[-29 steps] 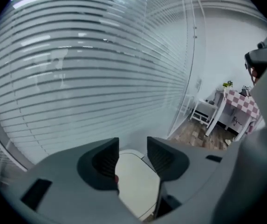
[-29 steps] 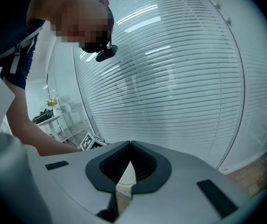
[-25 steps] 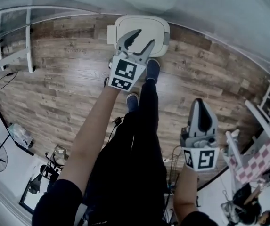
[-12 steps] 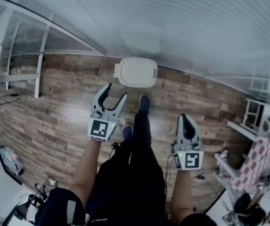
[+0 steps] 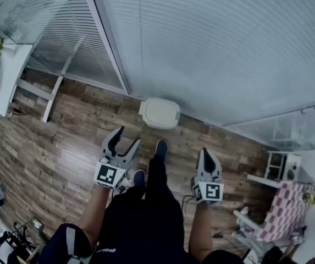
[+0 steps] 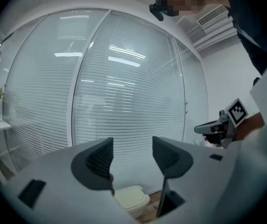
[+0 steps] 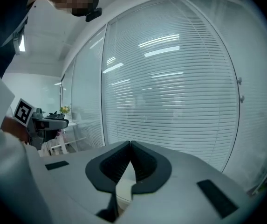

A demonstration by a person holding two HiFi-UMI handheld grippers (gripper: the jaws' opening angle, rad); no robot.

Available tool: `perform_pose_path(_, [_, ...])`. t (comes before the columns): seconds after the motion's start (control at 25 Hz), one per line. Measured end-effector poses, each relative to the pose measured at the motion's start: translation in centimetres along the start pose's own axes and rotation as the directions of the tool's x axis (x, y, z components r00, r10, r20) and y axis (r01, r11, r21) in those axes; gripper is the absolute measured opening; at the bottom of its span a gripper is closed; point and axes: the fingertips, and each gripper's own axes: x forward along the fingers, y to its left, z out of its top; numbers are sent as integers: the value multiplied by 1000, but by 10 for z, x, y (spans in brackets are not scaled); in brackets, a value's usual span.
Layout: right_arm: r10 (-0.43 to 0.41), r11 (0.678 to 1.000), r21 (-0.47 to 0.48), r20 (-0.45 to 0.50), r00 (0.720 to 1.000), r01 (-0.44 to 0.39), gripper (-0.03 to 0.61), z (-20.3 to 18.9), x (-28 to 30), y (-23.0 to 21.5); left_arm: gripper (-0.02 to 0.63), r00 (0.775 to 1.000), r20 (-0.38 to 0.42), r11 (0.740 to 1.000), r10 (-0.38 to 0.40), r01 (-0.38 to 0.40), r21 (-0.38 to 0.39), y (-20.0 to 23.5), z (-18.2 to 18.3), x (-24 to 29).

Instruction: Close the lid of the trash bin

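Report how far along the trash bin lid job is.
Done, it appears: the lid lies flat on the trash bin, closed. In hand: nothing; the left tongs stand open and empty, the right tongs shut and empty, both apart from the bin. Left: nothing visible.

No legible text, label or number — none anywhere.
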Motion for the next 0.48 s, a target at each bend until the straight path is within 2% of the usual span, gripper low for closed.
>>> perform_pose_path(0.16, [-20, 1000, -5, 30, 999, 21, 5, 15, -5, 13, 244, 999, 27, 1000, 24, -24, -11, 6, 18, -36])
perform_pose_path(0.48, [-50, 999, -13, 59, 997, 51, 3, 14, -37, 38, 244, 999, 42, 1000, 7, -8, 16, 6, 39, -87])
